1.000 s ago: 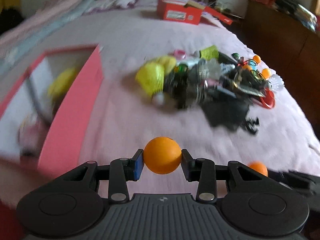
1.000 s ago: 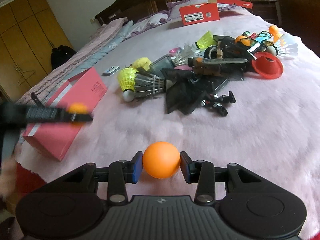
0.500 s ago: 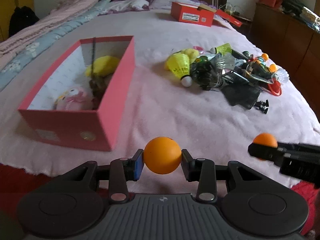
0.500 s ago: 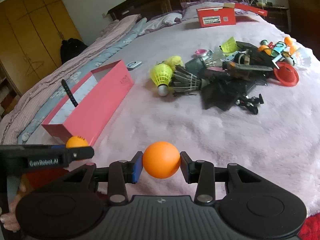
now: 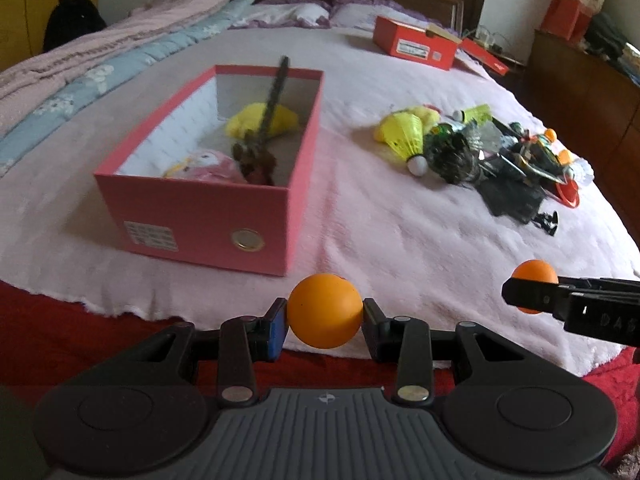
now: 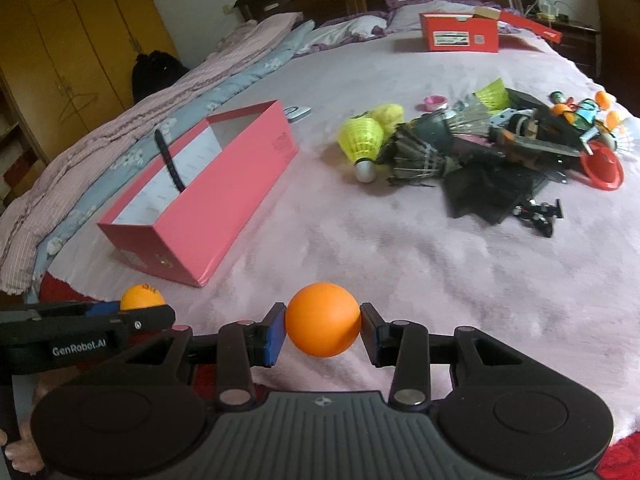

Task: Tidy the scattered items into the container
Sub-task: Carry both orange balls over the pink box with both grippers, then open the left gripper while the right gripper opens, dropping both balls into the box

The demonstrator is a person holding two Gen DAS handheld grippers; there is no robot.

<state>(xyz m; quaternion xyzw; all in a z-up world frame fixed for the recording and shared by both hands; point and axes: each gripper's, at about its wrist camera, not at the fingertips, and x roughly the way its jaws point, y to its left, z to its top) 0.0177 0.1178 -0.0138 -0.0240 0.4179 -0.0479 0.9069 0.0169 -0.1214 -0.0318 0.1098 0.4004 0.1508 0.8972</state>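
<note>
My left gripper [image 5: 325, 318] is shut on an orange ball [image 5: 325, 311], held over the bed's front edge, short of the pink box [image 5: 192, 208]. The box holds a yellow plush [image 5: 262, 120], a pink plush [image 5: 208, 162] and a dark strap. My right gripper [image 6: 322, 330] is shut on a second orange ball [image 6: 322, 319]; it also shows in the left wrist view [image 5: 536, 280]. The left gripper with its ball shows in the right wrist view [image 6: 142, 298]. A pile of scattered items [image 6: 480, 148] with yellow shuttlecocks [image 6: 360, 138] lies to the right on the bed.
A red shoebox [image 5: 416, 42] sits at the far end of the pink bedspread [image 5: 400, 232]. A red disc [image 6: 602, 166] and small orange balls [image 6: 602, 98] lie at the pile's right. Folded quilts run along the left; a dresser stands at right.
Both grippers have pulled back toward the bed's front edge with their balls still held. The left view swung so the pink box now stands ahead and left.
</note>
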